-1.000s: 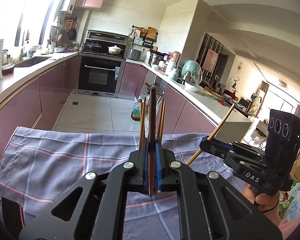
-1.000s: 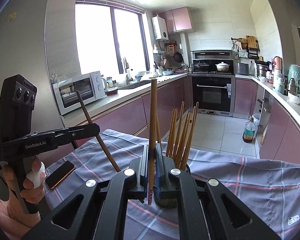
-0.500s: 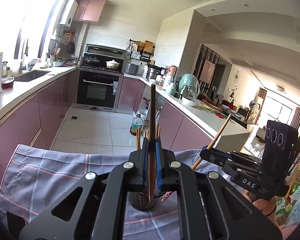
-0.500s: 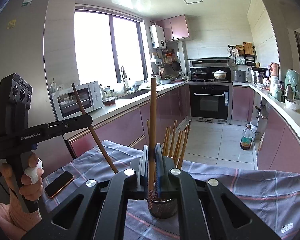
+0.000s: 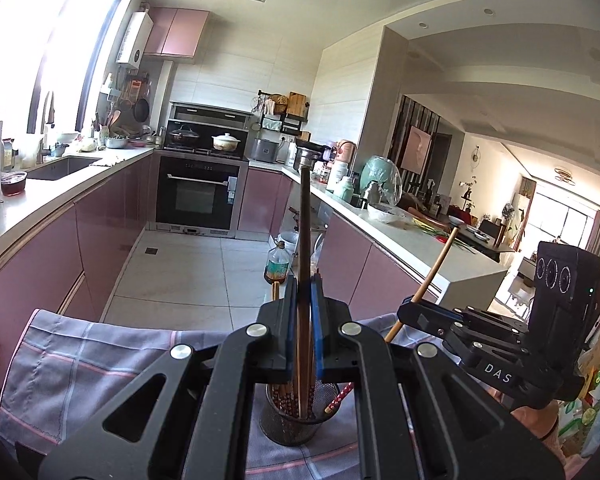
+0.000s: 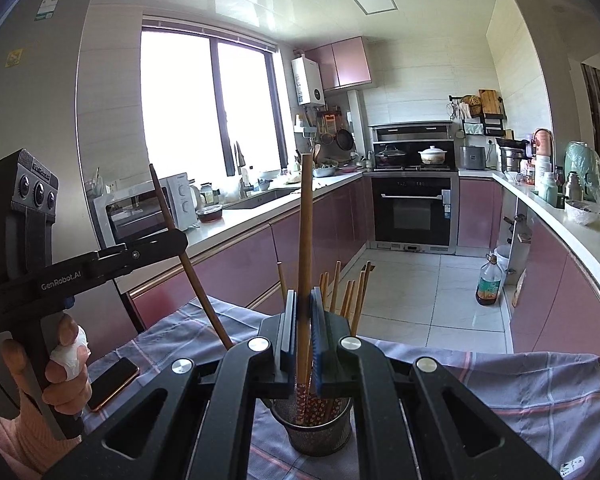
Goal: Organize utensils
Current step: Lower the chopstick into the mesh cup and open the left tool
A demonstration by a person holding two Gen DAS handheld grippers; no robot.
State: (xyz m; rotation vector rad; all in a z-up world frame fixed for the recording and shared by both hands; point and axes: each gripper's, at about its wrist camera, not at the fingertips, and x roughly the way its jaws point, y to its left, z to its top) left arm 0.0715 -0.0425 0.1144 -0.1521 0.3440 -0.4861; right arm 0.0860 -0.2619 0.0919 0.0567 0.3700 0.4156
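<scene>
- Left wrist view: left gripper (image 5: pixel 304 336) jaws clamped tight on one dark chopstick (image 5: pixel 305 240), held near upright, top end reaching up past the counter line.
- Its lower end sits inside the mesh holder (image 5: pixel 294 424), directly under the jaws. Whether it touches the bottom, can't tell.
- Holder stands on the checked cloth (image 5: pixel 80 364), with several patterned chopstick ends visible in it.
- Right gripper (image 5: pixel 410 312) comes in from the right edge, pinching a light chopstick (image 5: pixel 440 264) tilted up and to the right. Its lower patterned end (image 5: pixel 340 396) lies just over the holder's rim.
- Right wrist view: right gripper (image 6: pixel 303 336) jaws closed on the light chopstick (image 6: pixel 305 240), close to vertical, lower patterned end down in the mesh holder (image 6: pixel 312 432).
- Bunch of other chopsticks (image 6: pixel 346 292) stand in the holder, fanning out behind the jaws to the right.
- Left gripper (image 6: pixel 178 240) on the left side, gripping the dark chopstick (image 6: pixel 188 260) slanted, top leaning left, lower part hidden behind the right gripper's body.
- Person's hand (image 6: pixel 60 368) wraps the left gripper's handle, one finger bandaged white.
- Phone (image 6: pixel 112 384) lies flat on the cloth, left of the holder, apart from it.
</scene>
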